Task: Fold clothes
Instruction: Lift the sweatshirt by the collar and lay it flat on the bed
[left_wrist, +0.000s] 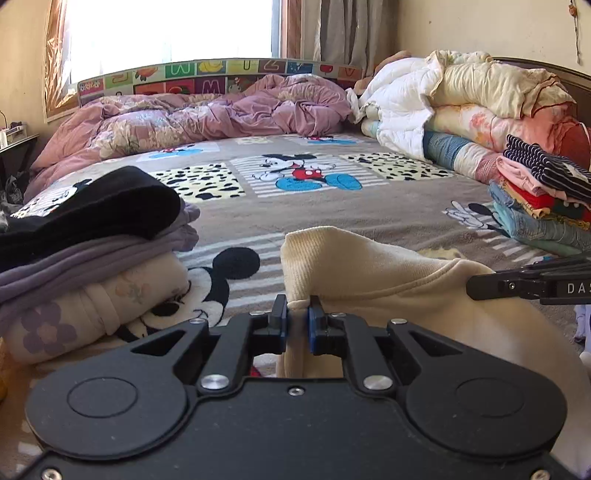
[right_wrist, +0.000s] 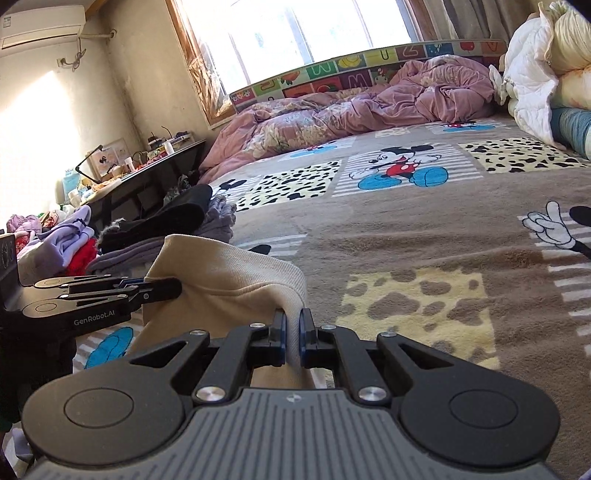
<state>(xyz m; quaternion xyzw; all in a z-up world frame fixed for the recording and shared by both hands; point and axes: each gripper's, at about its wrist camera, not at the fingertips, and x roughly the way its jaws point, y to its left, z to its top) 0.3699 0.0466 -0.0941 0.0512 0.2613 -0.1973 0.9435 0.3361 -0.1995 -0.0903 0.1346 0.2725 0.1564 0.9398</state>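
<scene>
A cream garment (left_wrist: 388, 291) hangs between my two grippers above the Mickey Mouse blanket (left_wrist: 332, 218). My left gripper (left_wrist: 297, 308) is shut on its left edge. My right gripper (left_wrist: 476, 286) enters from the right and pinches the other edge. In the right wrist view, my right gripper (right_wrist: 291, 319) is shut on the cream garment (right_wrist: 229, 280), and my left gripper (right_wrist: 173, 288) grips it at the left. The garment's lower part is hidden behind the gripper bodies.
A folded stack with a black piece on top (left_wrist: 92, 236) lies at the left. A colourful folded stack (left_wrist: 543, 199) lies at the right. Rolled quilts (left_wrist: 461, 107) and a pink duvet (left_wrist: 207, 118) fill the far bed. A cluttered side table (right_wrist: 140, 166) stands left.
</scene>
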